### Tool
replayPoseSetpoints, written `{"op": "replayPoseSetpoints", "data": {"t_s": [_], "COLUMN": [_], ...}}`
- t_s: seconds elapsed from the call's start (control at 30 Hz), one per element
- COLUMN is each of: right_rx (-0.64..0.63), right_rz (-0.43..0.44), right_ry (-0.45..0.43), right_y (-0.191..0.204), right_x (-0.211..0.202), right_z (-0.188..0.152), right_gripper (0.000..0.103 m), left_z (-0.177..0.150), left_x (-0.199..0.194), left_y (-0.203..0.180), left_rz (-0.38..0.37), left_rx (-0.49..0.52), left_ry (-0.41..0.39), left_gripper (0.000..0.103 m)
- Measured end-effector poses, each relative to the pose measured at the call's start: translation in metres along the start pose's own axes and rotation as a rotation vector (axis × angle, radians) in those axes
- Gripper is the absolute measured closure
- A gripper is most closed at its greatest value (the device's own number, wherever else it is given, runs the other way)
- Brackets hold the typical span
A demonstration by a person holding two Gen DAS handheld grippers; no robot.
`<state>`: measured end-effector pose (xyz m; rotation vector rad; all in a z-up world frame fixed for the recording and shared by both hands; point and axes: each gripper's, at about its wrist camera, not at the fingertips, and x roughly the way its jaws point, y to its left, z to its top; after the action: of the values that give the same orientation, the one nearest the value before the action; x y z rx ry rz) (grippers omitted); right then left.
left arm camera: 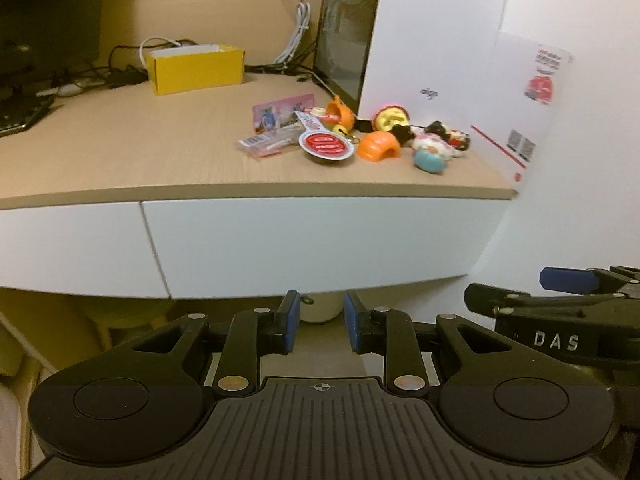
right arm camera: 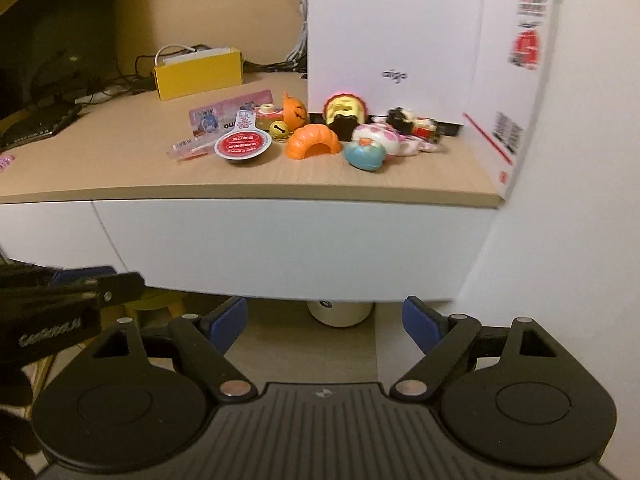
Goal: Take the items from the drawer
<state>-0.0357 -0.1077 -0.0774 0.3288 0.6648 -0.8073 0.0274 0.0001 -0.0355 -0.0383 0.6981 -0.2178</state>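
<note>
The white drawer front (left arm camera: 312, 240) (right arm camera: 280, 244) under the wooden desktop is closed. On the desktop lies a cluster of small items: an orange croissant-shaped toy (left arm camera: 376, 146) (right arm camera: 314, 142), a red-and-white round tag (left arm camera: 326, 146) (right arm camera: 242, 144), a blue-and-pink toy (left arm camera: 430, 158) (right arm camera: 366, 154), a pink card (left arm camera: 280, 114) (right arm camera: 228, 114) and several other figures. My left gripper (left arm camera: 322, 312) hangs below the drawer front, narrowly open and empty. My right gripper (right arm camera: 324, 312) is beside it at the same height, wide open and empty.
A white computer case (left arm camera: 436, 40) (right arm camera: 392, 32) stands behind the toys, with a white carton (left arm camera: 532, 100) at its right. Further back left is a yellow box (left arm camera: 196, 68) (right arm camera: 198, 72) among cables. A white round container (right arm camera: 340, 314) sits under the desk.
</note>
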Motion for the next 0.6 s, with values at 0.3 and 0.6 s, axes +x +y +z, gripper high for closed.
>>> {"op": "replayPoseSetpoints", "data": {"t_s": [0.3,0.6], "right_rx": [0.071,0.044], "right_rz": [0.001,0.025], "right_ry": [-0.014,-0.027], "right_y": [-0.017,-0.014], "right_x": [-0.033,-0.047], "right_z": [-0.015,-0.032], "right_gripper": [0.018,0.018], "left_z": [-0.011,-0.021], "left_x": [-0.032,-0.044], "left_y": [-0.021,-0.029], "left_rz": [0.028,0.037], "left_rx": [0.021,0.02], "left_ry": [-0.061,-0.069], "left_gripper": [0.076,0.076]}}
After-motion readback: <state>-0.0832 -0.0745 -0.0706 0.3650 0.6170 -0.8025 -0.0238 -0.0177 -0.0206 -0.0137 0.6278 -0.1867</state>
